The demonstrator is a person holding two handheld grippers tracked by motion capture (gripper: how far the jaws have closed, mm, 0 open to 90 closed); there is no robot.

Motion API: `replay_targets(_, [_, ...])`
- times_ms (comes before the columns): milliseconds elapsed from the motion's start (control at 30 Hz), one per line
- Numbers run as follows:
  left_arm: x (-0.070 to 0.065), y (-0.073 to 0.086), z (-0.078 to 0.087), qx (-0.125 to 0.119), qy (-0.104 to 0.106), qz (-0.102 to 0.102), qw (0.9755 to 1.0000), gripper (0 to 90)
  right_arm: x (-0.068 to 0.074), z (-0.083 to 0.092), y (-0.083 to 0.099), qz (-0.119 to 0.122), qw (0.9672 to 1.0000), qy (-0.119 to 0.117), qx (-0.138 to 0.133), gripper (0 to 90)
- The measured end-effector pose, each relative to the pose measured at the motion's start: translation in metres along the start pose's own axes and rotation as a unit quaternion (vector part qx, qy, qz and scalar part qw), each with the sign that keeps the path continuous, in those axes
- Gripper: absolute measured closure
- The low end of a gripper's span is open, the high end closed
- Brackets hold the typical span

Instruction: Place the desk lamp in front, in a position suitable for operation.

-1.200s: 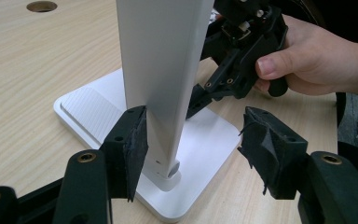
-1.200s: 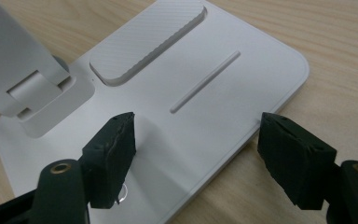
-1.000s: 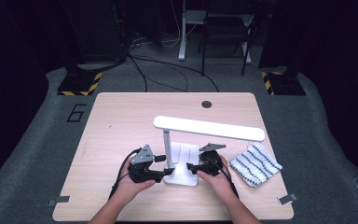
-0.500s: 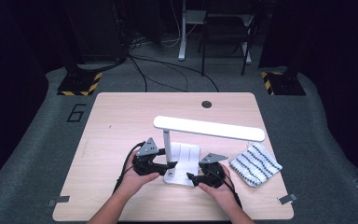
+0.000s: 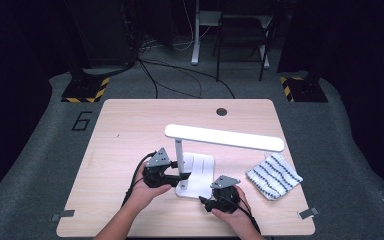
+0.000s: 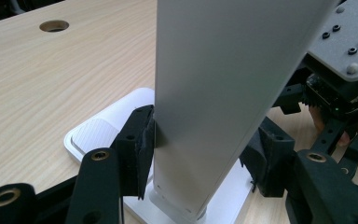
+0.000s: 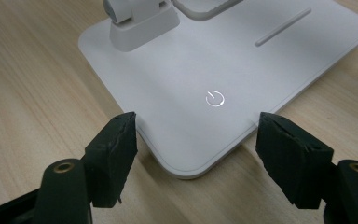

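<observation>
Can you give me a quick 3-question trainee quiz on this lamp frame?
1. Which part of the desk lamp stands between the left gripper jaws?
2. True or false: the right gripper is clamped on the striped cloth.
3. What symbol glows on the lamp base, just ahead of the right gripper?

Key
1. The upright post; one pad touches it.
2. False: its jaws stand open at the base's corner.
3. The power symbol.
</observation>
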State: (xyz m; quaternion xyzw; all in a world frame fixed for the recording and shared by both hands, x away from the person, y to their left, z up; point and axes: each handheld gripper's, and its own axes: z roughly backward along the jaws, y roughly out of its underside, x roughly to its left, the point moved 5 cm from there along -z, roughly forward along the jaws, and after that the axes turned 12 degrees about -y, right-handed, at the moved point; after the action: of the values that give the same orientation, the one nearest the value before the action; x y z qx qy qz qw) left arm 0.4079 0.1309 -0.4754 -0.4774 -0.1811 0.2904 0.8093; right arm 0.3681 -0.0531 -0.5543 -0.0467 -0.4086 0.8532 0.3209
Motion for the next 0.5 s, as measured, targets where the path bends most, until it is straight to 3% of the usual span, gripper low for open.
replay_targets(100, [0.001, 0.001, 0.002, 0.003, -0.001, 0.000, 1.0000, 52.1, 0.000, -0.002, 0.001, 0.002, 1.0000, -0.002, -0.002, 27.3])
replay_targets(500, [-0.004, 0.005, 0.011, 0.009, -0.003, -0.012, 0.9999, 52.4, -0.001, -0.003, 0.002, 0.012, 0.9997, -0.018, -0.006, 27.5])
